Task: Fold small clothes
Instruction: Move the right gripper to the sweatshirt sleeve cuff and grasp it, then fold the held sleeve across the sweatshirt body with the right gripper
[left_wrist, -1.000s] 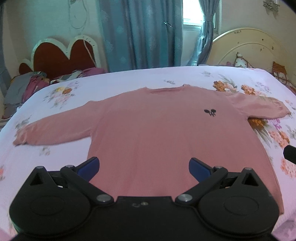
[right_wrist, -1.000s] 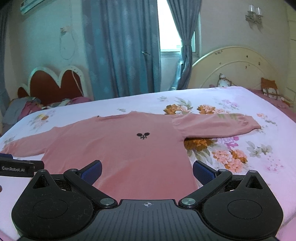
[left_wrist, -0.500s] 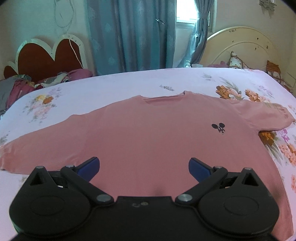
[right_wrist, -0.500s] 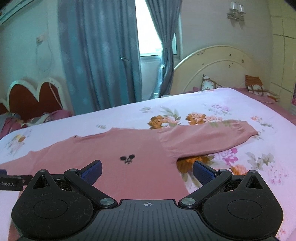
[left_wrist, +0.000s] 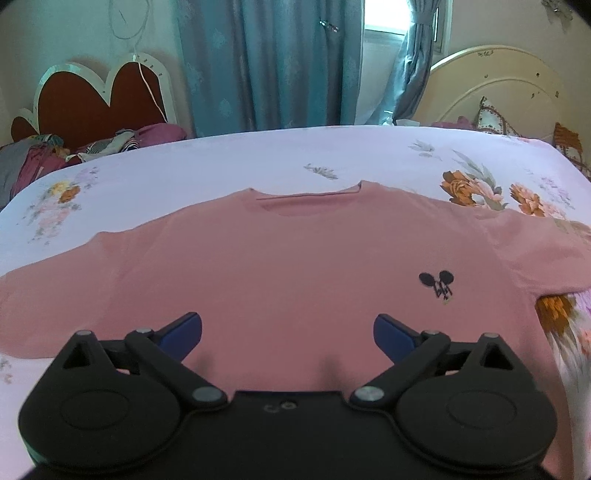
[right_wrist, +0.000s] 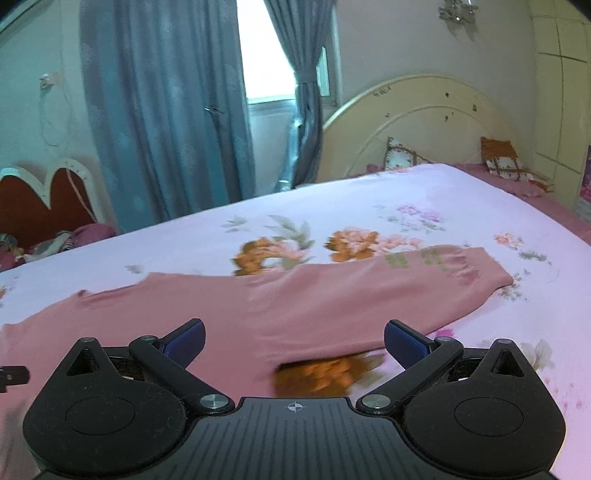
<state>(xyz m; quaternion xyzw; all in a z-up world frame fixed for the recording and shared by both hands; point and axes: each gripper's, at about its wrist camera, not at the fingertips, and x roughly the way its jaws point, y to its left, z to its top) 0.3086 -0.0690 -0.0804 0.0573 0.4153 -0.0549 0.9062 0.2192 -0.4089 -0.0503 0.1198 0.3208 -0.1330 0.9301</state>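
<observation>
A pink long-sleeved shirt (left_wrist: 295, 266) lies spread flat, front up, on a floral bedsheet (left_wrist: 221, 173). The left gripper (left_wrist: 287, 328) hovers level above the shirt's body, fingers spread wide and empty, collar straight ahead. The right gripper (right_wrist: 294, 338), likewise wide apart and holding nothing, faces the outstretched sleeve (right_wrist: 406, 291) beyond its fingertips.

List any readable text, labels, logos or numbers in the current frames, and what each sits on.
No readable words or numbers in either view.
Pink shirt: small black chest motif, a picture, no letters legible.
Right gripper body: a crosshair mark, a sign, not text.
Left gripper body: small embossed marks, unreadable.
A black part at the right view's left edge: nothing legible.
</observation>
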